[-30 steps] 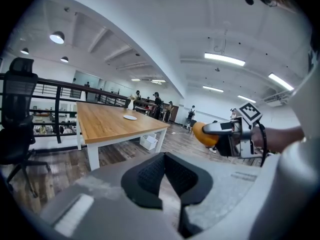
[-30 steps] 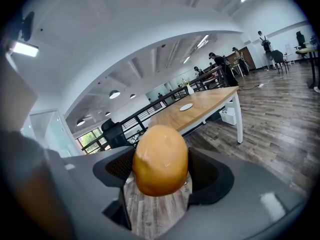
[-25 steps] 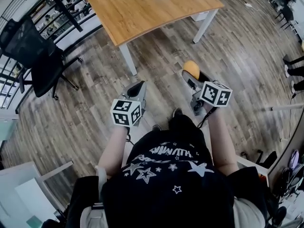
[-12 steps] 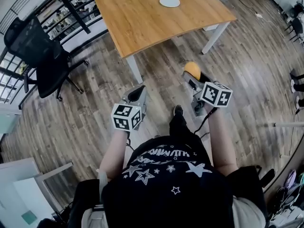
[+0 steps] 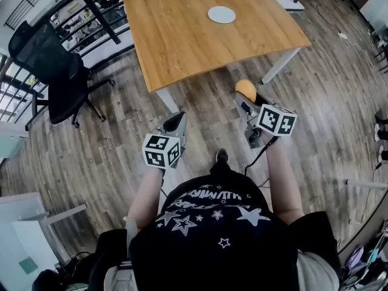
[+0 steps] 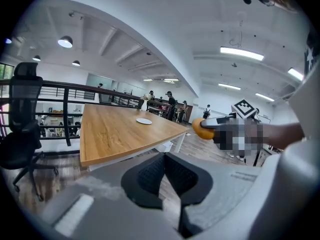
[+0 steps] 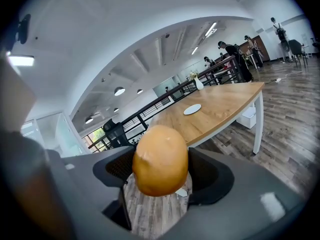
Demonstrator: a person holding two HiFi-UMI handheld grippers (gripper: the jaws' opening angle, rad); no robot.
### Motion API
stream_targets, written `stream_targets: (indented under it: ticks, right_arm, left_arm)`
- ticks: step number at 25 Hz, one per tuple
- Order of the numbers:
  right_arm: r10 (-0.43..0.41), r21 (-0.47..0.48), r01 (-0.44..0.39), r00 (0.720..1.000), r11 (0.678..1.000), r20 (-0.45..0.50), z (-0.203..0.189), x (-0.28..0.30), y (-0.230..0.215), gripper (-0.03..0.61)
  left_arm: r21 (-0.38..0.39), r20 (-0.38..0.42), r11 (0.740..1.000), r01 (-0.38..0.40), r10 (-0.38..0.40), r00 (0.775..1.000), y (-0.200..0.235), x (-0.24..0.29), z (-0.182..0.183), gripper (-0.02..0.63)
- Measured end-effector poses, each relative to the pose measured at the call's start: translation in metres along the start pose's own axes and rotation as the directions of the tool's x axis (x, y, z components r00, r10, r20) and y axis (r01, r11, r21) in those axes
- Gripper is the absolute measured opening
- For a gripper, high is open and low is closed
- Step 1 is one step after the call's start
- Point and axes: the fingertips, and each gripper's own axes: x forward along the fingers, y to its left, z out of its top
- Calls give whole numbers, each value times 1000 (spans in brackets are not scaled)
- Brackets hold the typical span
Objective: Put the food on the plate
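Head view: table and plate have drawn nearer; right hand-held gripper grips food, left hand-held gripper shut.

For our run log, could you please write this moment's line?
right gripper shut on food; left gripper shut, empty; plate bare on table

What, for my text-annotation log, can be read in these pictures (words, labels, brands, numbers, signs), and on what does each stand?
Nothing can be read with confidence.
T-shirt: white lettering above stars, upside down and stylised; illegible.
Marker cubes on the left gripper and right gripper: black-and-white square patterns only, no letters or numbers.
Plate and table: no print visible.
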Motion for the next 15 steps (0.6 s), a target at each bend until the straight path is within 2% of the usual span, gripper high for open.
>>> stream_targets:
  ticks: [9,15]
  right_arm:
    - [45,16,-45,999,999,-9,43,13,-58,342]
    - [63,24,-63,998,998,-14,68,17,-94,342]
  left_arm:
    - [25,15,999,-46,45,999,-18,64,36,2]
    - [15,20,997,-80,80,997,-29,100,54,2]
